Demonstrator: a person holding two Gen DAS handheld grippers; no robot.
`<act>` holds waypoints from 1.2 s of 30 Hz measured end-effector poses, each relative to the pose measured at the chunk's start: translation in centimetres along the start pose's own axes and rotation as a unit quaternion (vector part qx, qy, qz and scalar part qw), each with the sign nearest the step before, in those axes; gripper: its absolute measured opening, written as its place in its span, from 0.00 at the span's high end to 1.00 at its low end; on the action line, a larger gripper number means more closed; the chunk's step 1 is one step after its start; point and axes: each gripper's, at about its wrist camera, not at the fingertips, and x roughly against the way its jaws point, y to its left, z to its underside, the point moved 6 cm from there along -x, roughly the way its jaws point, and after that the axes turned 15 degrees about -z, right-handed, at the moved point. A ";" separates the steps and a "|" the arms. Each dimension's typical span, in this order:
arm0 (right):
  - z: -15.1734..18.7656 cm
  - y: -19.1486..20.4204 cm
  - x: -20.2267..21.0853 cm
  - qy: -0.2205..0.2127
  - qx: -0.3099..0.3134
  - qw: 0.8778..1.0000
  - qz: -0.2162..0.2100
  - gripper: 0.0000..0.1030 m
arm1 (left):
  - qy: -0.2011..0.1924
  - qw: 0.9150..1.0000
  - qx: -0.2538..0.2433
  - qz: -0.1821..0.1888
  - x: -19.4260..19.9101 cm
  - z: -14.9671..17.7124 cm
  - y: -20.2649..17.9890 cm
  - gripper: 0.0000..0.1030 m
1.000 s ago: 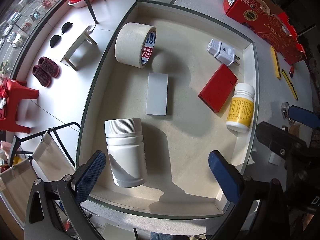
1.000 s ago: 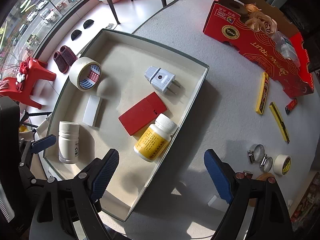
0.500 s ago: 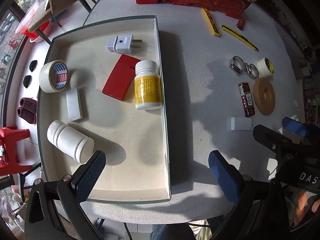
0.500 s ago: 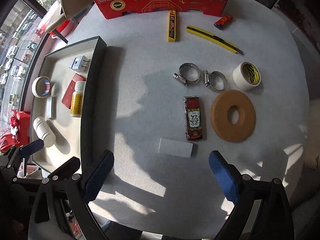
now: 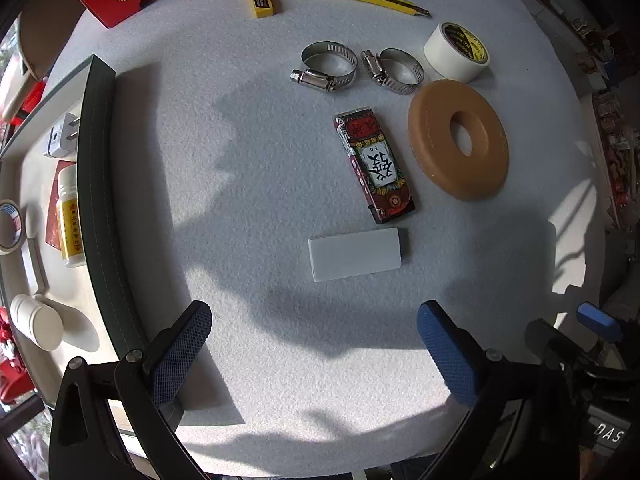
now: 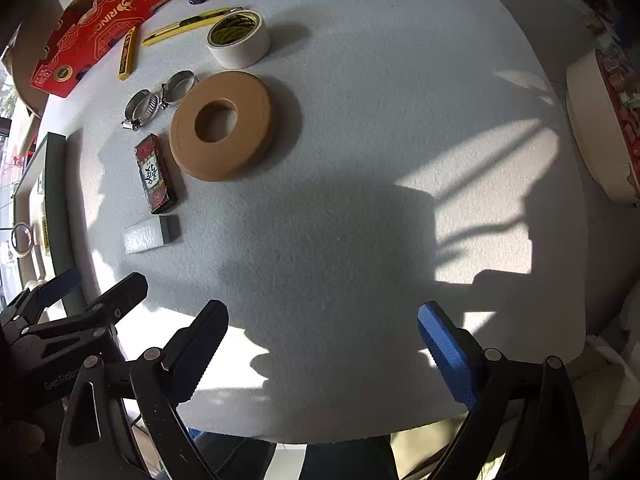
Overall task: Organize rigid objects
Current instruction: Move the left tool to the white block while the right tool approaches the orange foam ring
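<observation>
1. Grippers: left gripper (image 5: 314, 344) and right gripper (image 6: 322, 344) both gape, empty.
2. Grey block (image 5: 354, 254) lies on table, just beside patterned box (image 5: 374, 165).
3. Risk: a low, flat block could slip from the fingers.

Home: round table (image 5: 248, 168), chair (image 5: 36, 40) beside it.
</observation>
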 end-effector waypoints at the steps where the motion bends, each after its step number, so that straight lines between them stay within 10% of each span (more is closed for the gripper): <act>1: 0.0 -0.4 0.0 0.001 -0.001 1.000 -0.001 0.06 | 0.002 1.000 0.011 -0.002 -0.4 -0.3 -0.2 0.00; 13: -5.5 0.8 0.1 -0.006 0.049 0.999 -0.013 0.06 | -0.016 0.996 0.062 -0.069 -2.5 -2.7 2.7 0.00; 23: -13.4 4.4 -1.5 -0.007 0.099 0.995 -0.014 0.06 | -0.018 0.996 0.064 -0.053 -2.8 -3.3 2.9 0.00; 36: -15.6 11.1 -6.9 0.037 0.146 0.989 0.003 0.06 | -0.026 0.996 0.082 -0.033 -3.0 -2.7 3.2 0.00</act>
